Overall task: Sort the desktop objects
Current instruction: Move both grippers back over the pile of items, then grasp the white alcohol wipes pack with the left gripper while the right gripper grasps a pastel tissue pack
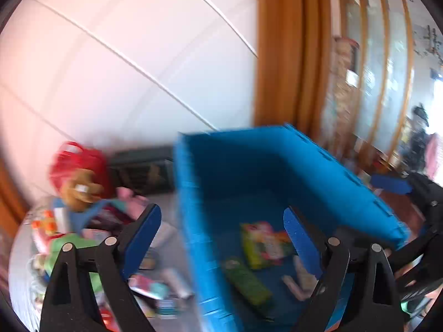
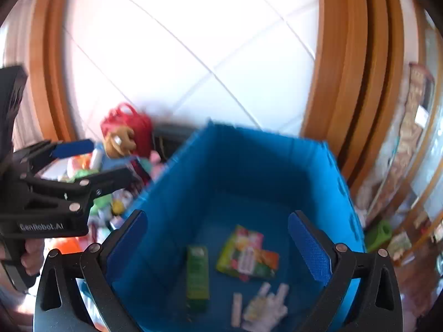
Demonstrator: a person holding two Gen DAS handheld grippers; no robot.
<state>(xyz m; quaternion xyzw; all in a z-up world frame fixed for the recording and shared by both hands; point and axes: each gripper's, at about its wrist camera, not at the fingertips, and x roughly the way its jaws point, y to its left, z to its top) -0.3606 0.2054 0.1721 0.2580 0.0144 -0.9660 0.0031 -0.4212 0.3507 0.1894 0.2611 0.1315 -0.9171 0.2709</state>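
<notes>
The right gripper (image 2: 217, 238) hangs over the blue crate (image 2: 326, 182), jaws spread wide and holding nothing. The left gripper (image 1: 221, 229) is likewise wide apart and bare, straddling the crate's left wall. On the crate floor lie a green box (image 2: 197, 272), a colourful packet (image 2: 246, 253) and pale sachets (image 2: 265, 307). Left of the crate sits a blurred heap with a brown plush toy (image 1: 80, 189) against a red bag (image 1: 80, 156).
</notes>
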